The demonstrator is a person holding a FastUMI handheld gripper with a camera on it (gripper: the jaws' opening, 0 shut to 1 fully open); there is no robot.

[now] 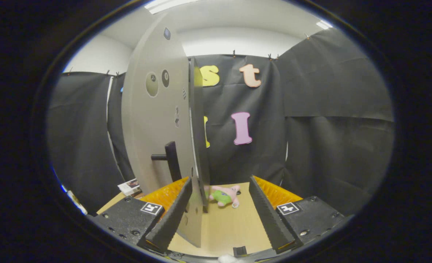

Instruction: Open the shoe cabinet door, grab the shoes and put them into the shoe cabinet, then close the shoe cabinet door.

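Grey shoe cabinet door [157,120] swung open, seen edge-on, upright on counter [230,223]; dark bar handle [170,160] on face; lower edge between spread tool [219,212] fingers.

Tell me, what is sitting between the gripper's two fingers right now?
In the gripper view, the open gripper straddles the cabinet door's free edge, beside one finger. Beyond lies bare wooden table, with a pink-and-green plush toy farther ahead.

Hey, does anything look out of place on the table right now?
A pink and green plush toy lies on its side on the table beyond the open tongs, beside the open cabinet door. It's no shoe.
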